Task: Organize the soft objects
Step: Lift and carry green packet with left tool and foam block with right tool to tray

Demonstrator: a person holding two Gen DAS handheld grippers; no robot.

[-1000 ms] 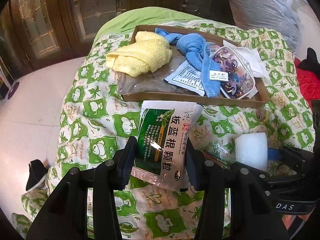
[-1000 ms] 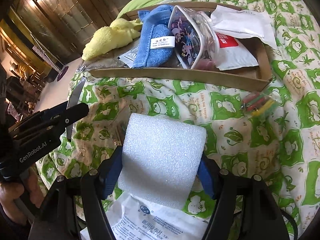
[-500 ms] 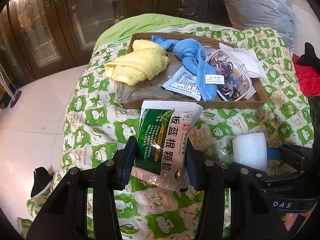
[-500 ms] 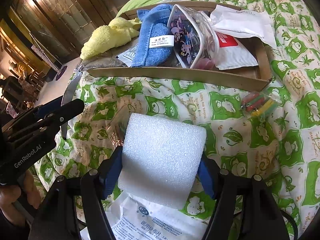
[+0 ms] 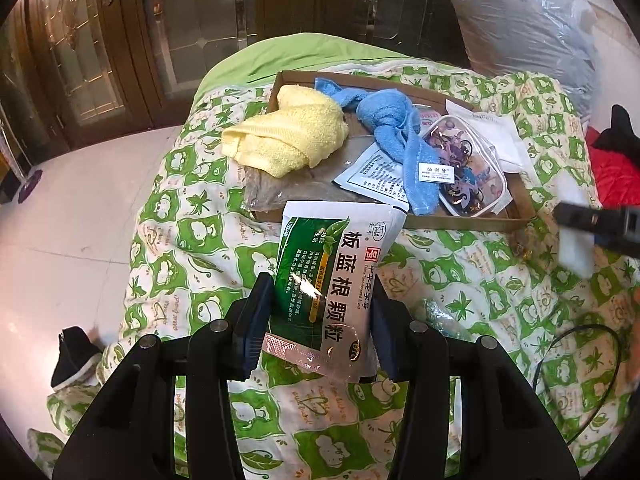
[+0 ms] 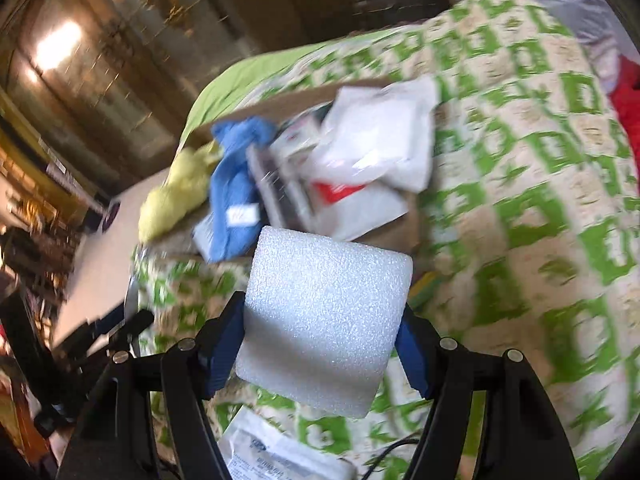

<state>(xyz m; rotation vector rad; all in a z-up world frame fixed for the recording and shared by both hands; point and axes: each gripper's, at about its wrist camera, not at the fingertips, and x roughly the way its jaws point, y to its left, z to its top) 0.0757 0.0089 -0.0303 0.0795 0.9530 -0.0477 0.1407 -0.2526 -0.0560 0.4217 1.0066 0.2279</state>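
L gripper (image 5: pixel 320 320) is clamped on a green medicine sachet (image 5: pixel 332 276) by its lower half, so the printed end projects fwd toward the cardboard tray (image 5: pixel 460 224) on the bed (image 5: pixel 192 248). R gripper (image 6: pixel 320 344) pinches a white foam block (image 6: pixel 324 320) across its width; pads sit at the sides, leaving the face clear. Both items are off the quilt, short of the tray. Tray holds a yellow towel (image 5: pixel 288 136), blue towel (image 5: pixel 400 132) and a clear pouch (image 5: pixel 468 168), probably the collection pt for soft items.
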